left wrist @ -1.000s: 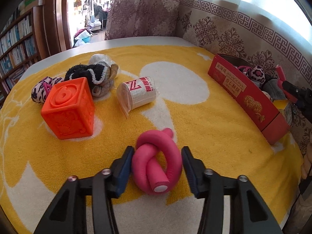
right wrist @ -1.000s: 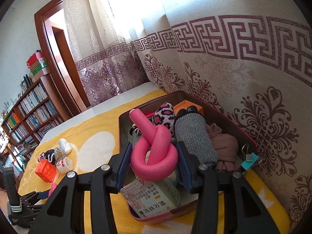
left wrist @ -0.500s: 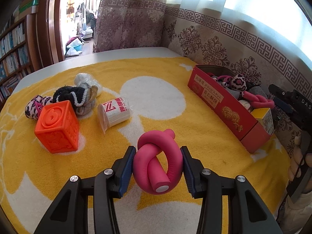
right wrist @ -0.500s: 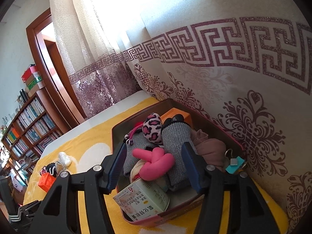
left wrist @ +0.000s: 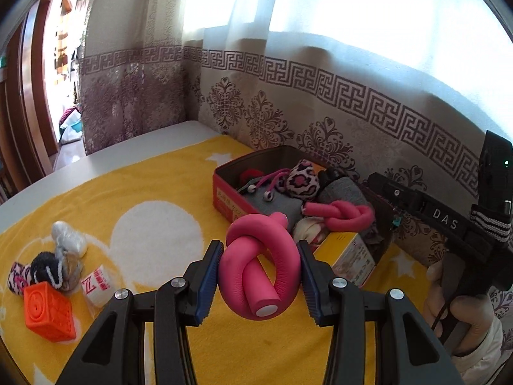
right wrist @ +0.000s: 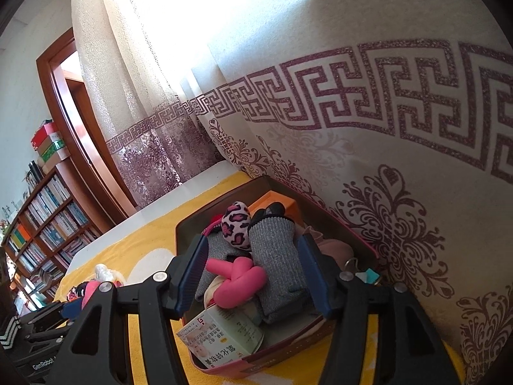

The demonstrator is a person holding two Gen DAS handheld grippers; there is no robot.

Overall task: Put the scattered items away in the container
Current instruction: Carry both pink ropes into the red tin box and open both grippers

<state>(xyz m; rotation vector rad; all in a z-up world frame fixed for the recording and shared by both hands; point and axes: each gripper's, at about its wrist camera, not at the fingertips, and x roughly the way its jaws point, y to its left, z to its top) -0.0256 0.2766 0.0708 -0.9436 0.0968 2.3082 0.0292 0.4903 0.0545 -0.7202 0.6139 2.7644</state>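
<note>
I take the red box (left wrist: 224, 199) as my landmark; it sits on the yellow towel (left wrist: 154, 199) against the curtain. Inside the box I see grey socks (right wrist: 272, 250), a leopard-print pouch (right wrist: 237, 224), a carton (right wrist: 221, 337) at its near end, and one knotted pink foam roller (right wrist: 239, 284) lying on top.

My right gripper (right wrist: 253, 272) hangs over the box interior. Its jaws have just been opening and stand spread, clear of that roller.

My left gripper (left wrist: 259, 276) pinches a second pink knot (left wrist: 261, 272), raised just short of the box's near wall. I judge this deposit is the step in hand.

Well left of the box, four items remain: an orange cube (left wrist: 48, 311), a white roll (left wrist: 96, 287), a black-and-white bundle (left wrist: 53, 268) and a silver wad (left wrist: 67, 240).
</note>
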